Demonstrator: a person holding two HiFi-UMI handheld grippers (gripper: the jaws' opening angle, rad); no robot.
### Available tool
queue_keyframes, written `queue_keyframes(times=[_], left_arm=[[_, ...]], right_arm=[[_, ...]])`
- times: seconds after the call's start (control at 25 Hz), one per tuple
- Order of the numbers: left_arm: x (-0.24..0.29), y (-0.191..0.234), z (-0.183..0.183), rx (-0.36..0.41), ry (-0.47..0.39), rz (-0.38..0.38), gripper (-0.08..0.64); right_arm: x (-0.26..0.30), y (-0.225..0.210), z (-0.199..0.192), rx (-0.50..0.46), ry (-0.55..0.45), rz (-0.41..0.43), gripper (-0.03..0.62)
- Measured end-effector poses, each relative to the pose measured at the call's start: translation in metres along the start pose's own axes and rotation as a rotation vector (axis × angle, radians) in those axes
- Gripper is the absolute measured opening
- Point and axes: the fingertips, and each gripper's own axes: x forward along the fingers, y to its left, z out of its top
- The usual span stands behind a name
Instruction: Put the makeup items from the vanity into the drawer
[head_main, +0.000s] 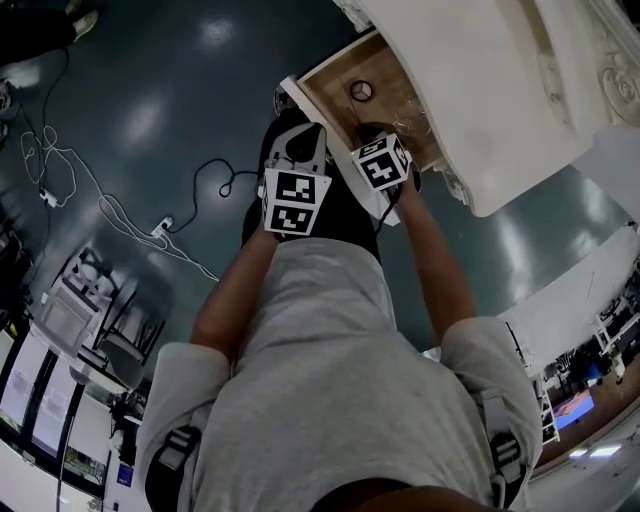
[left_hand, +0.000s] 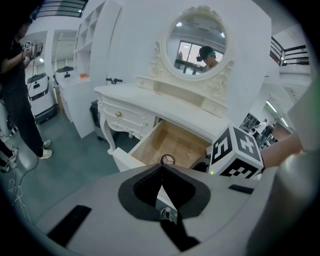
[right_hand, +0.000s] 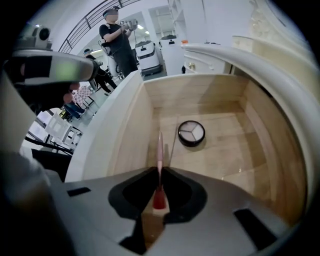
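The white vanity's wooden drawer (head_main: 335, 100) is pulled out, and a round black compact (head_main: 361, 91) lies on its floor. My right gripper (right_hand: 159, 172) hangs over the drawer (right_hand: 225, 150), shut on a slim pink makeup pencil (right_hand: 159, 150) whose tip points at the drawer's floor, left of the compact (right_hand: 191, 133). My left gripper (left_hand: 161, 167) is shut with nothing in it, just outside the drawer's front edge (left_hand: 125, 159). It points towards the compact (left_hand: 167, 159). In the head view both grippers (head_main: 292, 135) (head_main: 385, 135) sit side by side at the drawer's front.
The vanity top (left_hand: 165, 107) with its oval mirror (left_hand: 196, 47) rises behind the drawer. A person (right_hand: 117, 40) stands further back in the room. Cables (head_main: 120, 215) trail over the dark floor on the left.
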Motion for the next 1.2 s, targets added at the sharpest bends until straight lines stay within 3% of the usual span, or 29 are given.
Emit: queue_keyframes(times=[0.24, 0.4, 0.64, 0.76, 0.92, 1.2], left_arm=[[-0.005, 0.002, 0.008, 0.006, -0.01, 0.008, 0.006], [-0.009, 0.003, 0.009, 0.007, -0.007, 0.013, 0.006], [-0.017, -0.005, 0.015, 0.004, -0.007, -0.001, 0.006], [-0.02, -0.011, 0.028, 0.036, -0.021, -0.008, 0.006], [-0.029, -0.019, 0.04, 0.062, -0.038, -0.005, 0.006], [-0.047, -0.035, 0.075, 0.045, -0.107, -0.03, 0.006]], right_arm=[[0.005, -0.002, -0.001, 0.018, -0.008, 0.02, 0.06], [0.002, -0.003, 0.002, 0.013, -0.025, 0.018, 0.118], [-0.021, 0.002, 0.007, 0.037, -0.074, 0.007, 0.112], [-0.046, -0.003, 0.018, 0.109, -0.164, -0.01, 0.044], [-0.095, -0.007, 0.036, 0.23, -0.303, -0.02, 0.023], [-0.191, 0.001, 0.093, 0.316, -0.614, -0.005, 0.015]])
